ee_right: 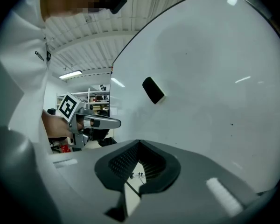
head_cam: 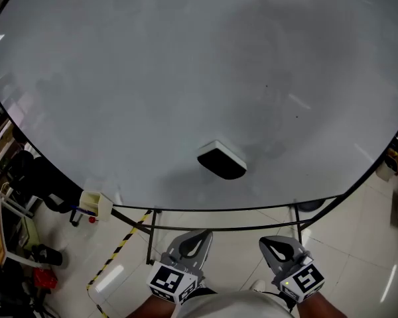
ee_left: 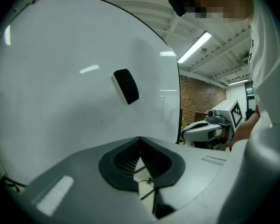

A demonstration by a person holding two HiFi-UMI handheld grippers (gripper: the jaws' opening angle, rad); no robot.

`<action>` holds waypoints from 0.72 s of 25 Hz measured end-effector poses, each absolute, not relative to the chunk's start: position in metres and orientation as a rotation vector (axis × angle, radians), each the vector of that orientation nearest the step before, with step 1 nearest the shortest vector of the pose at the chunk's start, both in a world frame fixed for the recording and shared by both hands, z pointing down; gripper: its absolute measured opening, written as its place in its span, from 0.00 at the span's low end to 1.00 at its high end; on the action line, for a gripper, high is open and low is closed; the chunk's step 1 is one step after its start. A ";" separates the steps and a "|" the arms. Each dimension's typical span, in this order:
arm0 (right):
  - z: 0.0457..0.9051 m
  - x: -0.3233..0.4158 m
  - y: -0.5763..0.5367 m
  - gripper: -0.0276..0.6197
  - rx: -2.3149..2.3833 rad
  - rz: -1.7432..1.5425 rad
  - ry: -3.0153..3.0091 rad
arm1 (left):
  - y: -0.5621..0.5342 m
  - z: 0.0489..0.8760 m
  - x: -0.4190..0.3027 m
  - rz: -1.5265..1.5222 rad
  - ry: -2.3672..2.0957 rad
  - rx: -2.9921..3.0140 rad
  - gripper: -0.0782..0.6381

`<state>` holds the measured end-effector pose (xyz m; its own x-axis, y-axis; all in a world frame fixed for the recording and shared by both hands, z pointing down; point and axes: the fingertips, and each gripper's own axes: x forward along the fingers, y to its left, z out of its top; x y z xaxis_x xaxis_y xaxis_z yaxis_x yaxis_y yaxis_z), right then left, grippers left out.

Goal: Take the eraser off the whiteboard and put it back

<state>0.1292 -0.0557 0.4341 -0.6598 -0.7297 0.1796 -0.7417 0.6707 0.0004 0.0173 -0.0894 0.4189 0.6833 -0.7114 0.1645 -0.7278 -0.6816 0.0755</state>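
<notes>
The eraser (head_cam: 221, 159), black with a white back, clings to the lower middle of the big whiteboard (head_cam: 152, 78). It also shows as a dark block in the left gripper view (ee_left: 126, 86) and in the right gripper view (ee_right: 153, 90). Both grippers hang low in front of the board's bottom edge, well short of the eraser. The left gripper (head_cam: 204, 233) is shut with nothing between its jaws, tips meeting (ee_left: 140, 139). The right gripper (head_cam: 266, 241) is shut and empty too (ee_right: 139, 143). Each gripper sees the other beside it, the right gripper (ee_left: 210, 125) and the left gripper (ee_right: 91, 120).
The board stands on a black frame with legs (head_cam: 150, 234) over a pale tiled floor. Yellow-and-black tape (head_cam: 119, 247) runs across the floor at the lower left. A small white box (head_cam: 95, 204) hangs at the board's lower left corner, with dark clutter beyond it.
</notes>
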 end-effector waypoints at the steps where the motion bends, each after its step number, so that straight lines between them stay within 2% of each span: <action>1: 0.433 0.123 -0.061 0.05 1.237 0.116 -2.706 | -0.093 0.417 0.012 0.183 -1.166 2.776 0.13; 12: 0.412 0.066 -0.092 0.05 1.476 0.035 -2.575 | -0.116 0.406 -0.039 0.130 -0.929 2.922 0.13; 18: 0.403 0.053 -0.098 0.05 1.432 -0.005 -2.593 | -0.122 0.407 -0.046 0.109 -0.971 2.907 0.13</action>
